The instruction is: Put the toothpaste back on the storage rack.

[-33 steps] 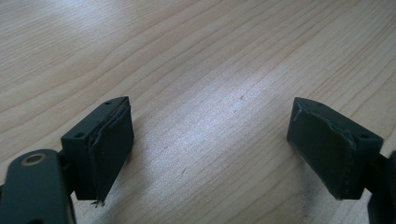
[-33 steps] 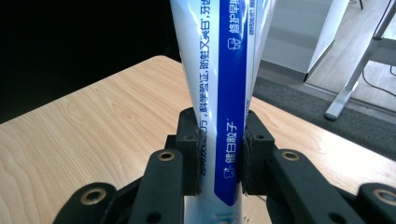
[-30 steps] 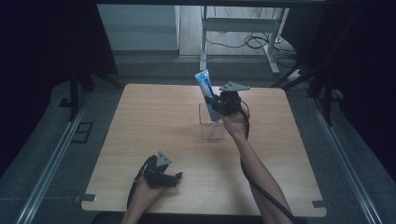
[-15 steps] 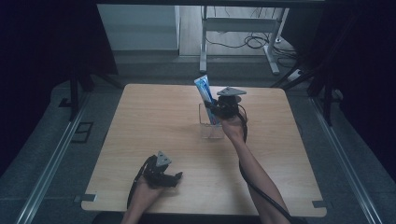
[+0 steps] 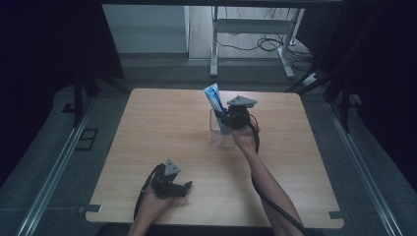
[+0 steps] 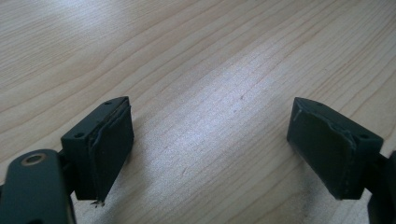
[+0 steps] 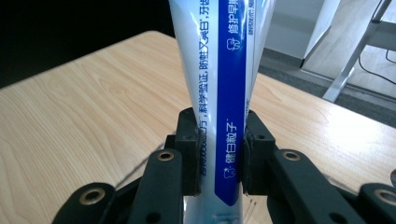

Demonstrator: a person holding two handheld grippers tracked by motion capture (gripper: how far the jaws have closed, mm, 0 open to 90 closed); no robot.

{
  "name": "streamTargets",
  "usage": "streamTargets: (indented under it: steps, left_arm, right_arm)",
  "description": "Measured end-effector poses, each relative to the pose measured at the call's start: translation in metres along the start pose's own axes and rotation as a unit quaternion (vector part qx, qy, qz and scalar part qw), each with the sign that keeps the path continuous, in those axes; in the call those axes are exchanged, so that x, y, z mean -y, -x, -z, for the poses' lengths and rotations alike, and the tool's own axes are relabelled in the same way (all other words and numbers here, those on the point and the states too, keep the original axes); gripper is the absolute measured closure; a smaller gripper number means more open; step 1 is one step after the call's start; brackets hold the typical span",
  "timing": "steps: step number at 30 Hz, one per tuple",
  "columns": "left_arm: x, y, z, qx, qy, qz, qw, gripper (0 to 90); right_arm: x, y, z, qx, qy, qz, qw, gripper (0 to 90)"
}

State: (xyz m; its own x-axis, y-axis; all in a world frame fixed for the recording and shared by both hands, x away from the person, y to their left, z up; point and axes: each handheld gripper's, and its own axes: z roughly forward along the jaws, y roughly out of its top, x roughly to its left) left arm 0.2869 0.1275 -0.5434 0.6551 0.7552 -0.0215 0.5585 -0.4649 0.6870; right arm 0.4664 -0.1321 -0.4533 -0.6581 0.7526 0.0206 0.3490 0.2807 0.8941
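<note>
step: lowering toothpaste tube (image 5: 213,97) into clear cup (image 5: 220,133)
right gripper (image 5: 227,120): jaws clamped on tube, over cup
left gripper (image 5: 183,187): jaws spread, empty, near table (image 5: 147,128) edge
next: sink tube, release

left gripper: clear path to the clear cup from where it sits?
Probably yes. The left gripper is open and empty, with bare table between it and the clear cup, though the right gripper holds a toothpaste tube there.

Bare tabletop (image 5: 162,128) all round — sole obstacle the clear cup (image 5: 220,132), mid-table.
</note>
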Motion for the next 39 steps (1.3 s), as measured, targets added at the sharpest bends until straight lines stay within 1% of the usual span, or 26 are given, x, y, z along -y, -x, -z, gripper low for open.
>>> streamTargets:
  steps: [5,7,11,15,19,21,25,27,31,33,34,39]
  left_arm:
    - [0.0,0.0,0.0,0.0,0.0,0.001,1.0,14.6]
    - [0.0,0.0,0.0,0.0,0.0,0.001,1.0,14.6]
    - [0.0,0.0,0.0,0.0,0.0,0.001,1.0,14.6]
    - [0.0,0.0,0.0,0.0,0.0,0.001,1.0,14.6]
    - [0.0,0.0,0.0,0.0,0.0,0.001,1.0,14.6]
    - [0.0,0.0,0.0,0.0,0.0,0.0,1.0,14.6]
    - [0.0,0.0,0.0,0.0,0.0,0.0,1.0,14.6]
    - [0.0,0.0,0.0,0.0,0.0,0.001,1.0,14.6]
    - [0.0,0.0,0.0,0.0,0.0,0.001,1.0,14.6]
    - [0.0,0.0,0.0,-0.001,0.0,0.001,1.0,14.6]
    - [0.0,0.0,0.0,-0.001,0.0,0.001,1.0,14.6]
    - [0.0,0.0,0.0,0.0,0.0,0.001,1.0,14.6]
  right_arm:
    - [0.008,-0.001,-0.005,0.002,-0.011,0.0,0.9999,71.9]
    - [0.009,-0.002,-0.006,0.007,-0.014,0.007,0.9998,71.8]
    - [0.008,-0.003,-0.006,0.008,-0.019,0.015,0.9997,71.6]
    - [0.008,-0.005,-0.007,0.018,-0.031,0.027,0.999,71.4]
    - [0.009,-0.006,-0.009,0.022,-0.043,0.033,0.9983,71.2]
    - [0.01,-0.006,-0.009,0.022,-0.047,0.034,0.9981,71.1]
    - [0.011,-0.007,-0.01,0.023,-0.054,0.027,0.9979,70.8]
    - [0.011,-0.007,-0.011,0.028,-0.06,0.03,0.9974,70.5]
    - [0.011,-0.008,-0.012,0.03,-0.07,0.032,0.9966,69.6]
    - [0.011,-0.009,-0.013,0.031,-0.077,0.038,0.9958,68.6]
    - [0.011,-0.01,-0.013,0.032,-0.076,0.041,0.9957,68.4]
    - [0.011,-0.009,-0.012,0.027,-0.07,0.033,0.9966,66.4]
